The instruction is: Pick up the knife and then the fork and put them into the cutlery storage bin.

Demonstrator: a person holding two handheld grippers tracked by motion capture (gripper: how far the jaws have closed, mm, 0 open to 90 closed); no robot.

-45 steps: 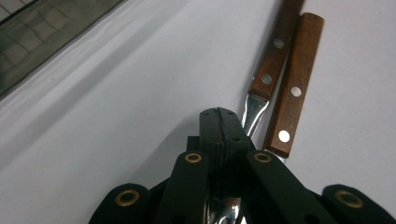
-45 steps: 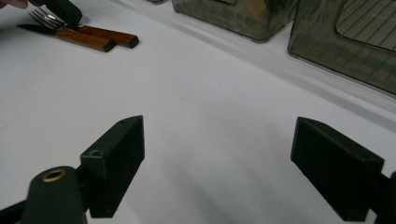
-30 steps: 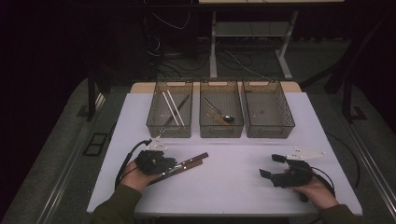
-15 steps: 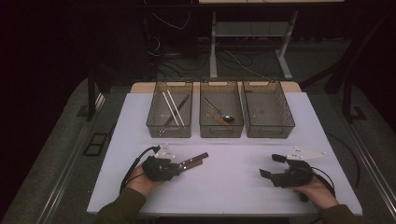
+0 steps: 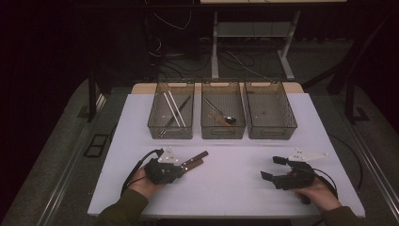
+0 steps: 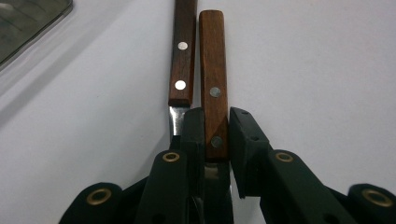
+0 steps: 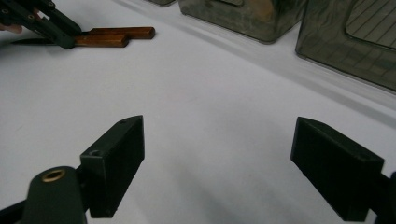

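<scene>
Left gripper view: fingers (image 6: 194, 135) of the left gripper (image 6: 215, 135) pinching the nearer wooden-handled knife (image 6: 213, 79) across its handle, close to where the blade begins; jaws just closed a touch further, handle between them. Second wooden-handled knife (image 6: 181, 51) lying just beside it on the left, touching or nearly so, handle parallel, a bit of bright blade visible below the wood. Both on the white surface (image 6: 322, 60). Corner of a clear bin (image 6: 28, 21) at upper left.

High view: left gripper (image 5: 181, 167) low on the left half of the surface (image 5: 235, 188), knife handles (image 5: 195, 161) poking out toward upper right. Compared with a second earlier, handles drawn in closer to the gripper, less of their length showing beyond it; hand (image 5: 141, 181) shifted only slightly. Right gripper (image 5: 273, 168) at lower right, fingers spread wide with nothing between, resting in the same spot as before.

Right gripper view: two black fingers (image 7: 116, 163) far apart over bare surface, left gripper (image 7: 65, 39) and the two knife handles (image 7: 116, 36) off at upper left.

Farther out in the high view: three clear bins in a row at the back of the surface. Left bin (image 5: 171, 129) with pale chopsticks (image 5: 173, 109) and a dark utensil, middle bin (image 5: 223, 132) with a spoon (image 5: 221, 113), right bin (image 5: 273, 129).
</scene>
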